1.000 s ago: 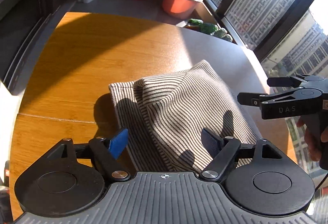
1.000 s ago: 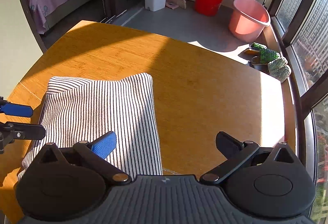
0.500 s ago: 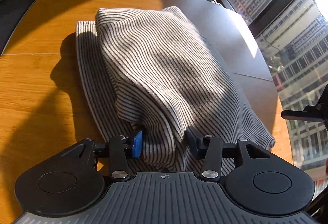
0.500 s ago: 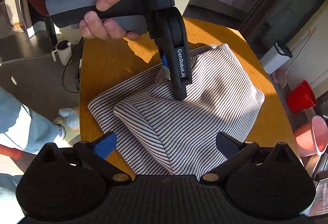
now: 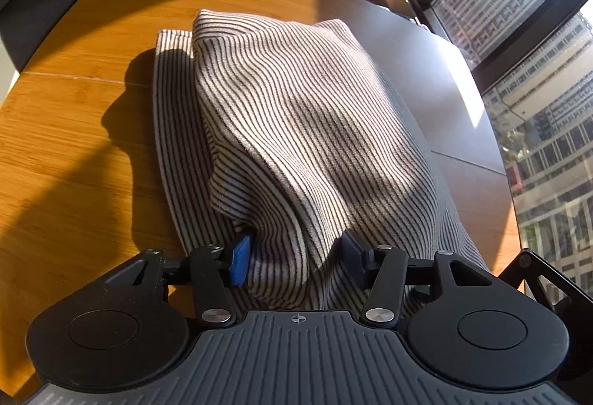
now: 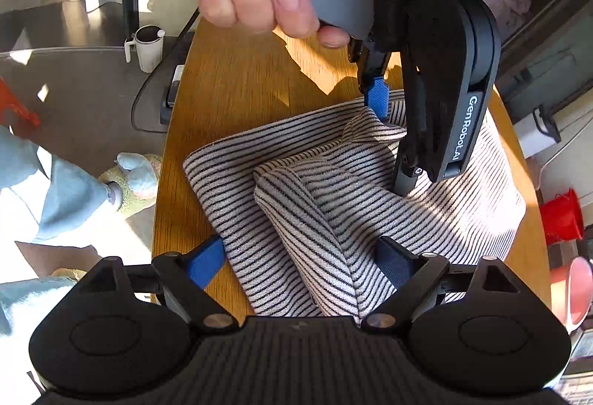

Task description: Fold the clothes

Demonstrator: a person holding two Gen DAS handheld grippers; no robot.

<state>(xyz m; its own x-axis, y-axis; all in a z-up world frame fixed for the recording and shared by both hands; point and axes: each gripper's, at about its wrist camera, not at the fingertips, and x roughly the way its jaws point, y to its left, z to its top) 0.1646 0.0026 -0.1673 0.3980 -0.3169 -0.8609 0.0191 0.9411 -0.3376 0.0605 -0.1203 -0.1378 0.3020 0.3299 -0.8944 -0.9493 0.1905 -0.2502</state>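
Sunlit round wooden table (image 5: pixel 92 45) by the high-rise window carries the grey-and-black striped knit garment (image 5: pixel 296 116), bunched into a hump, surely mid-fold. Left gripper (image 5: pixel 296 258) has just eased its half-open jaws slightly wider around a raised ridge of fabric; whether the pads actually pinch it, I cannot tell. Right gripper (image 6: pixel 304 262), jaws wide but just narrowing, straddles the near folded edge without pressing it.
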